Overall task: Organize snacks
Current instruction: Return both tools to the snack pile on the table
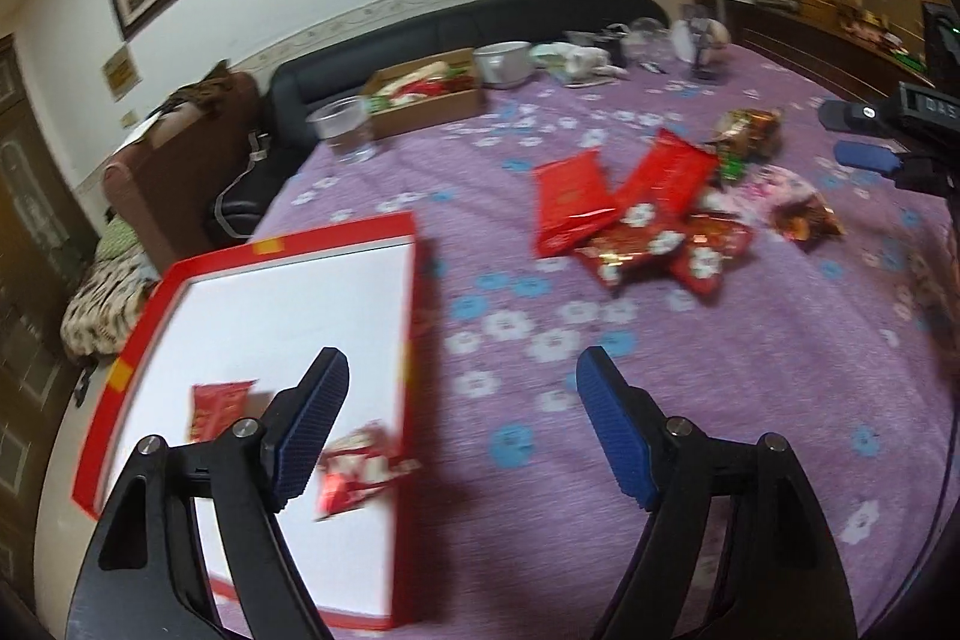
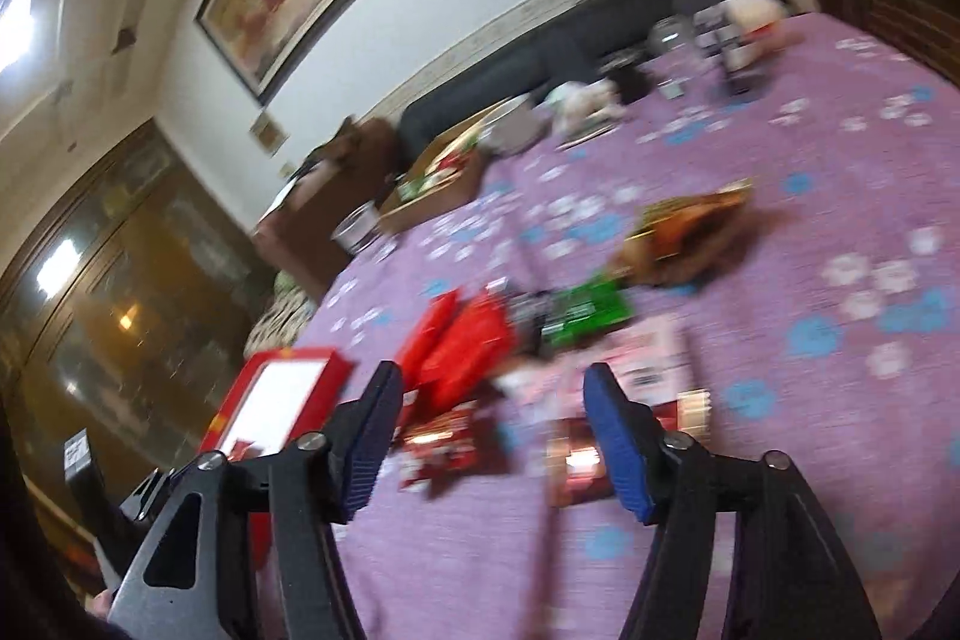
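Two packets (image 1: 354,472) lie in the red box (image 1: 144,340), lower left of frame. The pile (image 1: 636,220) at center right remains unsorted. Left gripper (image 1: 462,430) and right gripper (image 2: 492,436) stand apart, empty.

Box (image 1: 288,292) left on table (image 1: 540,490) (two packets (image 1: 354,478) inside); snack pile (image 1: 636,220) right; cup (image 1: 348,127) behind box.
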The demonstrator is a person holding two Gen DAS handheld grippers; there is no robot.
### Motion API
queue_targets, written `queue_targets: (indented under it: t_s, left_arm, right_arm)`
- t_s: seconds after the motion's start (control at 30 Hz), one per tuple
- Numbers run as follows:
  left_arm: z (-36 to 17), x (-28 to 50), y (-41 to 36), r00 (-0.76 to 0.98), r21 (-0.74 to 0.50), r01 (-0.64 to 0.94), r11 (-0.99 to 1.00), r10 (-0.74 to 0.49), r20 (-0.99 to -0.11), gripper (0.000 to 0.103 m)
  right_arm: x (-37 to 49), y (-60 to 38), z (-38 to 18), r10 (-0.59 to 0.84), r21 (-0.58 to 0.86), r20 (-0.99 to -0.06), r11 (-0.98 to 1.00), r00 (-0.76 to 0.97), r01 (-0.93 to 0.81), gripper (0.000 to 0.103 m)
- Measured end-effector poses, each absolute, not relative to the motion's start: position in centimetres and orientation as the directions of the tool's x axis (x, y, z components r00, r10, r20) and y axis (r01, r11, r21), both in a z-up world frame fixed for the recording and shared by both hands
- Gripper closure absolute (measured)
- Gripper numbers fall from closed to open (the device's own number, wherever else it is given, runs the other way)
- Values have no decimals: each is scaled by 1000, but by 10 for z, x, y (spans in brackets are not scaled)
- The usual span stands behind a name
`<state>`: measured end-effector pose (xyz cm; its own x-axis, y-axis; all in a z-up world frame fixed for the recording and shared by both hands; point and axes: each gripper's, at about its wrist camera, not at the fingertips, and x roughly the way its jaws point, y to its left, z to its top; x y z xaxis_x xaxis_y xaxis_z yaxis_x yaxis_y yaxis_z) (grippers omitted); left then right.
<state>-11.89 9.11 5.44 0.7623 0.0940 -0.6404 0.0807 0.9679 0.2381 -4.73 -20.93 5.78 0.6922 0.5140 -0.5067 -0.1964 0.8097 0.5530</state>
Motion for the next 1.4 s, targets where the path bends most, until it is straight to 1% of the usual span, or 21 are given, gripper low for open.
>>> queue_targets:
  t_s: [0.1,0.13,0.3,0.4,0.53,0.63,0.7,0.77,0.9,1.0,1.1,1.2,1.23,1.27,1.3,1.4]
  left_arm:
    - [52,-113,64,752,236,162,958,34,-658,24]
    - [51,-110,56,747,231,183,956,17,-665,24]
    - [47,-96,32,707,186,265,946,-60,-705,24]
    - [43,-90,38,704,194,239,952,-32,-709,24]
    - [45,-79,57,707,190,173,966,12,-707,24]
    - [52,-71,64,722,209,159,965,30,-692,24]
    - [55,-69,64,728,249,167,954,51,-684,24]
    - [56,-71,67,739,264,160,951,62,-671,24]
    - [51,-74,82,727,249,138,959,72,-683,24]
    - [49,-72,93,714,232,120,965,79,-696,24]
    - [51,-68,101,701,173,114,978,44,-712,24]
    - [54,-66,103,685,88,126,988,-22,-728,24]
    - [55,-65,102,681,74,126,989,-32,-731,24]
    - [56,-64,101,677,57,128,990,-45,-734,24]
    - [56,-64,99,675,50,131,990,-52,-736,24]
    - [54,-63,89,667,62,149,987,-54,-743,24]
  right_arm:
    - [-43,-238,46,500,597,-518,792,694,-124,35]
    - [-38,-243,38,503,615,-536,783,678,-94,35]
    - [-24,-240,20,462,570,-629,821,625,-33,35]
    - [-27,-243,22,475,594,-606,803,638,-34,35]
    - [-34,-228,33,519,606,-558,788,647,-109,35]
    - [-32,-193,44,583,583,-566,783,583,-217,32]
    - [-23,-164,46,609,566,-601,782,517,-262,32]
    - [-14,-143,44,600,543,-645,796,473,-269,32]
    - [0,-95,33,551,449,-724,833,414,-323,32]
    - [-3,-70,22,531,398,-754,838,388,-373,32]
    - [-5,-57,14,489,331,-771,856,409,-398,32]
    - [-8,-51,13,460,271,-773,863,438,-427,34]
    - [-11,-48,12,435,232,-778,870,454,-436,38]
    - [-13,-45,11,387,167,-787,884,481,-438,53]
    - [-14,-45,11,374,143,-786,885,492,-444,52]
    - [-10,-56,13,397,188,-782,885,481,-425,55]
